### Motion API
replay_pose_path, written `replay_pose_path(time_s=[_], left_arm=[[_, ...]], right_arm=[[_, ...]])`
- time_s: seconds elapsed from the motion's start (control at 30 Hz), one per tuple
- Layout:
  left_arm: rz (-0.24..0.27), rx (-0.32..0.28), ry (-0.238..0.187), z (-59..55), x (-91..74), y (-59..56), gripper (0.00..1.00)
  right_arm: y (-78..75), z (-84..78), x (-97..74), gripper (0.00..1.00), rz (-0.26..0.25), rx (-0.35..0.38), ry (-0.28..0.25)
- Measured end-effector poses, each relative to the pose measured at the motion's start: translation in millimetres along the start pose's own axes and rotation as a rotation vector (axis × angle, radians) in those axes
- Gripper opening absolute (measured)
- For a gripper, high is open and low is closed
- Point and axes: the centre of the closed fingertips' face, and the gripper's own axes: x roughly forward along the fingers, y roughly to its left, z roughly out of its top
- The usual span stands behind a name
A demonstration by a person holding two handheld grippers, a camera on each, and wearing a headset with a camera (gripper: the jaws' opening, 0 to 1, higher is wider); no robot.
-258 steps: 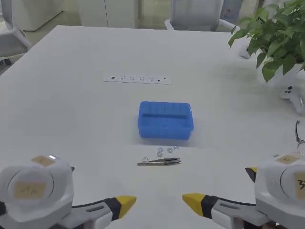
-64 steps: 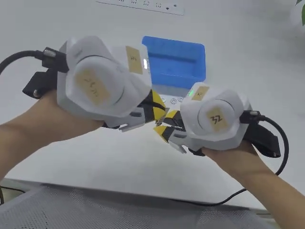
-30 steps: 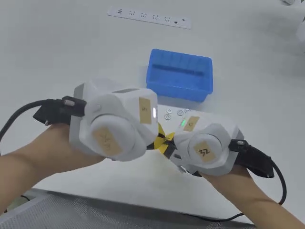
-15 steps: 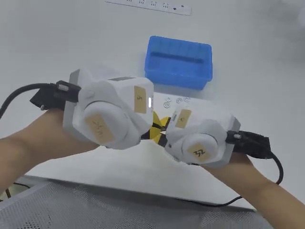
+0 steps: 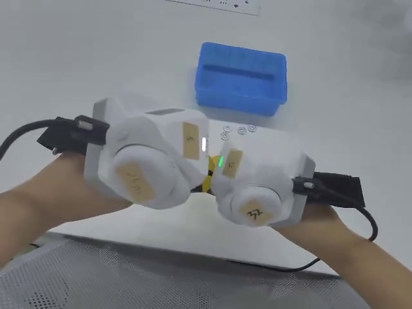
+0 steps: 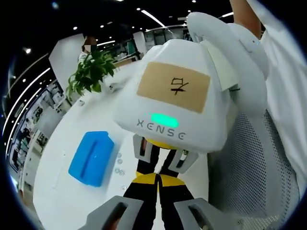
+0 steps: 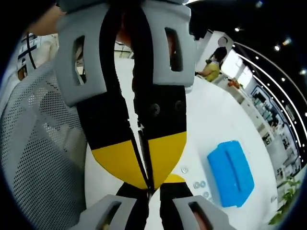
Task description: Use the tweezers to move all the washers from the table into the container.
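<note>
The blue container point(image 5: 241, 74) stands on the white table point(image 5: 335, 96), with three small washers point(image 5: 235, 132) lying just in front of it. My left gripper point(image 5: 205, 181) and right gripper point(image 5: 211, 184) meet tip to tip above the table's front part. In the right gripper view the thin dark tweezers point(image 7: 139, 143) run between the left gripper's point(image 7: 144, 183) yellow-tipped jaws down into my right gripper point(image 7: 149, 196). Both pairs of jaws stand shut on them. The container point(image 7: 232, 172) and washers point(image 7: 196, 184) lie beyond. In the left gripper view my left gripper point(image 6: 157, 184) points at the container point(image 6: 91, 158).
A white power strip point(image 5: 219, 4) lies at the far edge behind the container. A grey mesh chair point(image 5: 129, 277) sits under the table's front edge. Black cables trail from both grippers. A potted plant point(image 6: 91, 72) stands far off on the table.
The tweezers left the table and now sit between the grippers. Over the last second both grippers stayed tip to tip while the right one rolled so its label faces further down.
</note>
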Motion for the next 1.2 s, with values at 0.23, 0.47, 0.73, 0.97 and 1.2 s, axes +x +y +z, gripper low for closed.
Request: replay_pose_path(time_s=[0.23,0.47,0.73,0.97,1.2], left_arm=[[0.101,-0.120,-0.056,2.1,-5.9,12.3,0.00],[0.186,-0.364,-0.111,-14.0,-16.7,20.8,0.13],[0.402,-0.655,-0.147,-50.8,-50.7,23.7,0.30],[0.626,-0.739,-0.073,-91.3,-76.7,19.3,0.47],[0.771,-0.686,-0.038,-96.1,-92.8,31.5,0.59]], right_arm=[[-3.0,1.9,0.3,0.01,0.016,0.029,-0.019],[-7.9,-1.9,-1.2,0.00,0.035,0.094,-0.021],[-19.6,-4.7,-7.7,0.00,0.081,0.182,-0.001],[-22.8,1.4,3.0,0.00,0.095,0.217,-0.023],[-25.4,9.5,10.5,0.00,0.068,0.256,-0.049]])
